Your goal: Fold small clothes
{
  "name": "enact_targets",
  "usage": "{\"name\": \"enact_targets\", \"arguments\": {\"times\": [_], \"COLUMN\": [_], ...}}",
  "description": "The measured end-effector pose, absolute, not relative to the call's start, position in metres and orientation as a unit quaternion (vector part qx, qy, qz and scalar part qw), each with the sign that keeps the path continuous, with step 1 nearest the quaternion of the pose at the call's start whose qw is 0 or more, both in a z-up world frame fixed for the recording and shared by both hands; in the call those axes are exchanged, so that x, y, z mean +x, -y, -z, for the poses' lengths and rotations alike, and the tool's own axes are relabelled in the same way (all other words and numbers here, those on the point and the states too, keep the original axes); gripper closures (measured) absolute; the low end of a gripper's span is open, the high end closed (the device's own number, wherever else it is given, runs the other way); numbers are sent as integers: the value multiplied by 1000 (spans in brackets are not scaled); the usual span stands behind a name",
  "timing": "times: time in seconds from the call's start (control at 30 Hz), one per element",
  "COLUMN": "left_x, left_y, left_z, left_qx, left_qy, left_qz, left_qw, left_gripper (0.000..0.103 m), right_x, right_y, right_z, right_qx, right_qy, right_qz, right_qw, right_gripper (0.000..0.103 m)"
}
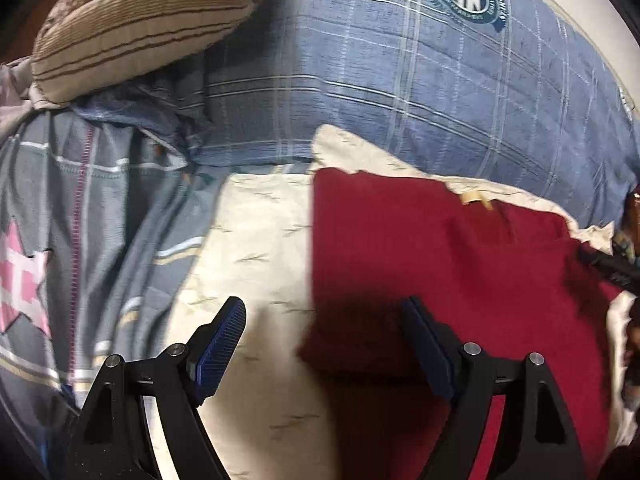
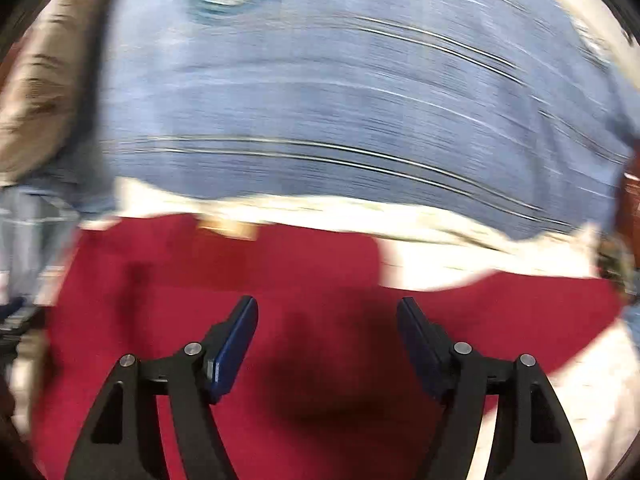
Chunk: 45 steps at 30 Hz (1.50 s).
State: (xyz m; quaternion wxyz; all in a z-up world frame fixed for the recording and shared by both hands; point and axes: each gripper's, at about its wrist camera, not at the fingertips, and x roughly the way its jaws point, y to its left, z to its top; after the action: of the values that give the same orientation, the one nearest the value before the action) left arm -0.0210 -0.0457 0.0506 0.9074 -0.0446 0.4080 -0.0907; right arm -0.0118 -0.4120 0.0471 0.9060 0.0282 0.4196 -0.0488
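A dark red garment [image 1: 440, 248] lies flat on a cream bedspread [image 1: 256, 240]. Its left edge runs straight down the middle of the left wrist view, and a small tan label [image 1: 474, 198] shows at its far edge. My left gripper [image 1: 324, 312] is open and empty, hovering over the garment's left edge. In the blurred right wrist view the red garment [image 2: 240, 280] fills the lower half, with the label [image 2: 228, 228] at its far edge. My right gripper [image 2: 327, 312] is open and empty above the cloth. Its tip [image 1: 612, 268] shows at the right of the left wrist view.
A blue plaid pillow with a round emblem [image 1: 440, 80] lies beyond the garment. A brown striped cushion [image 1: 144, 20] sits at the far left. A grey-blue quilt with a pink star [image 1: 60, 240] covers the left side. The cream bedspread [image 2: 580, 380] shows right of the garment.
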Motion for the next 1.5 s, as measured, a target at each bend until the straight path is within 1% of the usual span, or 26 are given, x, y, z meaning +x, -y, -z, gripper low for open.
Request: {"name": "enact_targets", "arguments": {"times": [0.03, 0.07, 0.1, 0.17, 0.2, 0.27, 0.33, 0.37, 0.4, 0.43, 0.5, 0.63, 0.73, 0.77, 0.87, 0.93, 1.0, 1.03, 1.13, 1.3, 1.5], "left_x": [-20, -19, -17, -14, -12, -7, -4, -3, -3, -2, 0, 1, 1, 0, 1, 1, 1, 1, 1, 1, 3], "left_y": [51, 57, 62, 67, 68, 71, 73, 73, 72, 71, 69, 70, 68, 68, 68, 69, 69, 69, 69, 70, 71], "left_z": [-51, -51, -50, -45, -40, -27, -18, -18, -20, -20, -18, -17, -16, -16, -16, -16, -17, -17, -17, -17, -16], "left_qx": [-36, -24, -14, -16, -24, -30, -28, -30, -33, -39, -46, -42, -47, -48, -48, -48, -47, -47, -47, -46, -43], "left_qy": [-407, -407, -408, -414, -419, -430, -433, -431, -430, -430, -434, -432, -432, -432, -432, -432, -432, -432, -432, -432, -435], "left_qz": [87, 79, 70, 58, 56, 52, 51, 54, 57, 60, 61, 62, 66, 66, 67, 66, 66, 66, 66, 66, 68], "left_qw": [909, 910, 910, 908, 906, 901, 900, 900, 901, 900, 898, 899, 898, 898, 898, 898, 898, 898, 898, 898, 897], "left_gripper": [23, 23, 23, 23, 23, 22, 21, 21, 21, 21, 20, 20, 19, 19, 18, 18, 18, 18, 18, 17, 15], "right_x": [-7, -2, 0, -10, -15, -17, -9, -6, -8, -12, -21, -29, -8, -3, -13, -26, -40, -48, -61, -81, -82], "right_y": [420, 423, 427, 432, 434, 445, 448, 448, 449, 452, 458, 446, 422, 420, 426, 443, 469, 485, 540, 652, 723], "right_z": [-37, -28, -21, -26, -31, -28, -12, -8, -10, -16, -29, -39, -13, -3, -12, -23, -28, -30, -22, -2, 21], "right_qx": [43, 63, 90, 88, 85, 106, 103, 98, 97, 102, 119, 130, 106, 105, 126, 158, 168, 174, 211, 330, 406], "right_qy": [-437, -456, -475, -450, -435, -434, -455, -458, -454, -449, -433, -416, -454, -460, -449, -438, -429, -422, -423, -393, -365], "right_qz": [39, 18, -13, -6, 0, 5, 10, 9, 12, 17, 22, -13, -13, -12, -24, -35, -6, 9, 62, 146, 186], "right_qw": [898, 887, 875, 889, 896, 895, 884, 883, 886, 887, 893, 900, 885, 882, 884, 885, 888, 890, 879, 846, 817], "right_gripper": [32, 52, 90, 94, 100, 100, 99, 97, 91, 89, 76, 75, 81, 80, 76, 67, 42, 39, 39, 40, 42]}}
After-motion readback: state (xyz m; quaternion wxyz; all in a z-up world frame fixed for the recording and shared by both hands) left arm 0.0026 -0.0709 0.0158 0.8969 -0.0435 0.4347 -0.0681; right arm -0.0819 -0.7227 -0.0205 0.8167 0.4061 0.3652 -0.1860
